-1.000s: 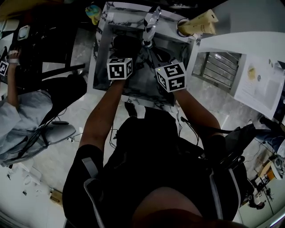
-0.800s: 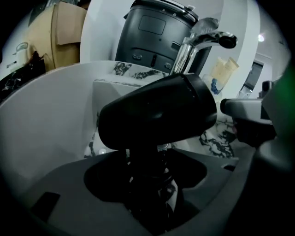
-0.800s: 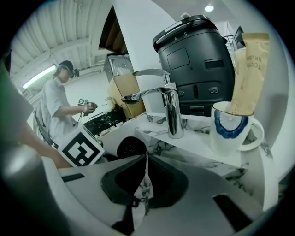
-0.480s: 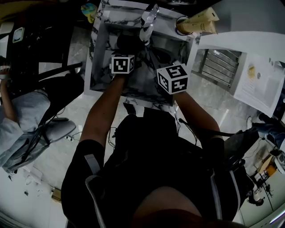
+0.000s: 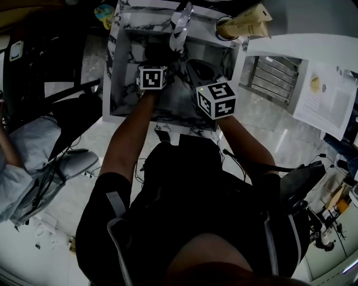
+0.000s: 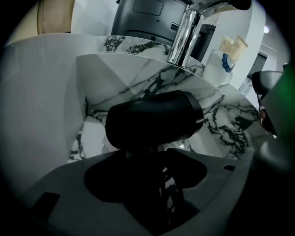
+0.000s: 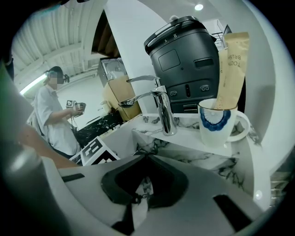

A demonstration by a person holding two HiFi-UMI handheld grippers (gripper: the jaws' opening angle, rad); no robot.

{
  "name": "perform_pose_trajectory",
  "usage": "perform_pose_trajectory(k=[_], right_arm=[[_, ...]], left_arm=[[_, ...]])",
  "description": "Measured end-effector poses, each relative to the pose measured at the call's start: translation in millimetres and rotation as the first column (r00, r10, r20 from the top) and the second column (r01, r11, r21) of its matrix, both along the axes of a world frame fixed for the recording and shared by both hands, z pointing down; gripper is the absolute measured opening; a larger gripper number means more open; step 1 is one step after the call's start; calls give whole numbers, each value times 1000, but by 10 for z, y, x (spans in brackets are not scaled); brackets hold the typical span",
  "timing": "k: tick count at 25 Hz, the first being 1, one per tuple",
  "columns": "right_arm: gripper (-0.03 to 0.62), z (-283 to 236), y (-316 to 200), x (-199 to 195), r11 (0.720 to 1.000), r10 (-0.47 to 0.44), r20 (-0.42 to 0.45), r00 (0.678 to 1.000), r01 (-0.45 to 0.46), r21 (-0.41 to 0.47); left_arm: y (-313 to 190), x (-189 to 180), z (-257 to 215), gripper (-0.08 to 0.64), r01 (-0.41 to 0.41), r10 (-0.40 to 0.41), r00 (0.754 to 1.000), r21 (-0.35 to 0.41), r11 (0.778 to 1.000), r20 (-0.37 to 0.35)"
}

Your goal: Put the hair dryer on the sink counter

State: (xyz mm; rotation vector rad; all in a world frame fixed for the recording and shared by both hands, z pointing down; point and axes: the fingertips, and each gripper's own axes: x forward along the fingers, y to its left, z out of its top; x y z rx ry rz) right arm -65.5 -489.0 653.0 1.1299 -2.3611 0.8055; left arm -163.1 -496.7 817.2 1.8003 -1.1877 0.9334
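Two grippers at work — the left gripper [image 6: 150, 159] has its jaws wide around the handle of the hair dryer [image 6: 152, 122], which lies in the marble sink [image 6: 41, 115]; the right gripper [image 7: 137, 200] hovers pinched together, empty.

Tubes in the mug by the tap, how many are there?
2. One tube leans beside the other tube in the mug right of the tap; shorter ones may be hidden.

We count one hair dryer [image 6: 152, 120], one sink [image 5: 114, 84], one faucet [image 7: 162, 108], one mug [image 7: 220, 125], two tubes [image 5: 251, 25] (both tan, both in that mug), one dark appliance [image 7: 184, 60], and one other person [image 7: 53, 113].
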Motion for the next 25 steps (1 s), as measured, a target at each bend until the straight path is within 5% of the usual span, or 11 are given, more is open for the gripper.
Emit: perform_pose_trajectory(k=[16,25], right_arm=[[28,4,139,-7,1000,-9,-12,1000,9,16],[29,-93,181,28,999,28,6,1000,-28,37]], left_arm=[[73,94,103,293,-44,46,997,-19,999,68],[35,157,-56,329,-89,87,995,-38,995,-58]])
